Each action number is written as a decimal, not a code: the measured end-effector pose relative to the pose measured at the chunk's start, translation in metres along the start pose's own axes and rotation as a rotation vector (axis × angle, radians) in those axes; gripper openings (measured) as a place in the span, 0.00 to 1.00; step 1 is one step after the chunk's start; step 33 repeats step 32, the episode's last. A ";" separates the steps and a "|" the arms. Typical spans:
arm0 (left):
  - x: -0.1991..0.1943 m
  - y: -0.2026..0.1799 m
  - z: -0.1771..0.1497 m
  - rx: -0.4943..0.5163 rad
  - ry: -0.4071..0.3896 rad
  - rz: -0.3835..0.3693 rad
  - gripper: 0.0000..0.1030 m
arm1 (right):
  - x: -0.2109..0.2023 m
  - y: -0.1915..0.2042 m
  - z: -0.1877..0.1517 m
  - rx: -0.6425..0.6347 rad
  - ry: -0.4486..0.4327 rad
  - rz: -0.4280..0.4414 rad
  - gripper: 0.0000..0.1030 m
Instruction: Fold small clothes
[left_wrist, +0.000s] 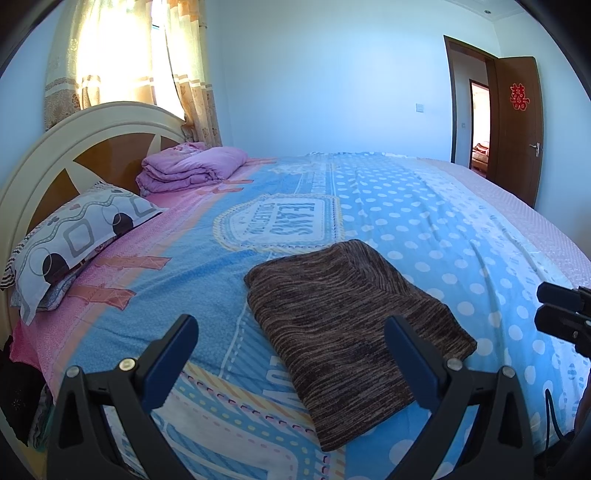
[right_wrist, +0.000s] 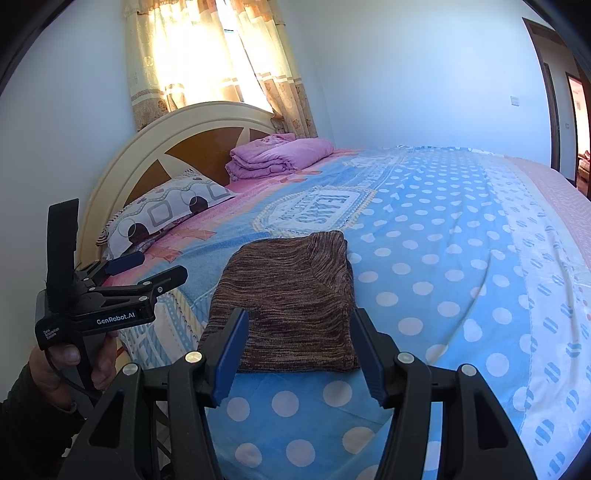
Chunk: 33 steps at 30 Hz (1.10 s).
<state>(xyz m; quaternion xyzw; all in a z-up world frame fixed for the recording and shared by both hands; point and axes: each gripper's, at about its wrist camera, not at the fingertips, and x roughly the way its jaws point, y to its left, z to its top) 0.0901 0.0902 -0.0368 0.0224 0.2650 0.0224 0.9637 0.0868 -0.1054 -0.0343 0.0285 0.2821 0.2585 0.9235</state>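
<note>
A brown knit garment (left_wrist: 347, 325) lies folded into a flat rectangle on the blue bedspread (left_wrist: 424, 229); it also shows in the right wrist view (right_wrist: 291, 299). My left gripper (left_wrist: 291, 328) is open and empty, held above the garment's near left edge. My right gripper (right_wrist: 299, 321) is open and empty, just short of the garment's near edge. The left gripper also appears in the right wrist view (right_wrist: 155, 267), held in a hand at the bed's side. The right gripper's fingers (left_wrist: 557, 310) show at the right edge of the left wrist view.
A patterned pillow (left_wrist: 74, 236) and a folded purple quilt (left_wrist: 188, 170) lie by the round headboard (left_wrist: 74, 147). A curtained window is behind it. An open brown door (left_wrist: 517, 129) stands at the far right.
</note>
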 end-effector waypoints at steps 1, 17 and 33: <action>0.000 0.000 0.000 0.000 -0.002 0.000 1.00 | -0.001 0.000 0.001 0.000 -0.006 -0.001 0.57; -0.007 0.008 0.007 -0.004 -0.024 0.006 1.00 | -0.006 0.002 0.003 -0.005 -0.042 -0.008 0.57; -0.001 0.016 0.005 0.001 -0.030 0.068 1.00 | -0.005 0.005 0.001 -0.014 -0.030 -0.006 0.57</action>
